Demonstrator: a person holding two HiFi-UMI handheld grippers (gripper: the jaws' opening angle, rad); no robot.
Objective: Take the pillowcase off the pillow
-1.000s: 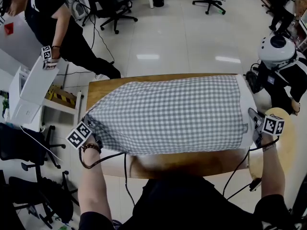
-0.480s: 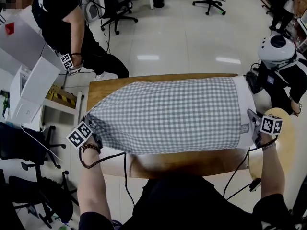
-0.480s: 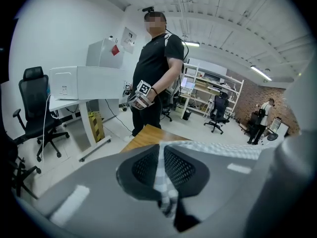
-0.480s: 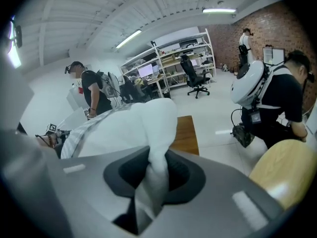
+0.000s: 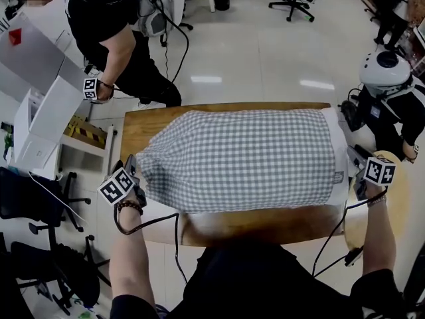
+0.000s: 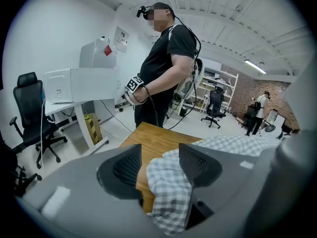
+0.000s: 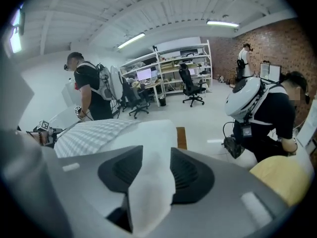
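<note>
A grey-and-white checked pillowcase (image 5: 246,158) covers a pillow lying across the wooden table (image 5: 136,121). The pillow's white end (image 5: 340,158) sticks out on the right. My left gripper (image 5: 131,168) is at the case's left corner. In the left gripper view its jaws (image 6: 159,167) are opening; the checked corner (image 6: 168,187) lies loose between them, with a gap at the left pad. My right gripper (image 5: 357,161) is at the pillow's right edge. Its jaws (image 7: 151,170) are opening too, and the white pillow corner (image 7: 148,197) still fills the gap and touches both pads.
A person in black (image 5: 113,32) stands beyond the table's far left corner with a marker cube at the wrist. A white desk (image 5: 40,125) and a black chair (image 5: 33,205) are at the left. At the right are a round wooden stool (image 5: 398,205) and a person with a white helmet (image 5: 388,72).
My left jaws have come apart and let go of the checked corner, which has slackened back towards the right. The right gripper has barely moved. The person in black has walked closer.
</note>
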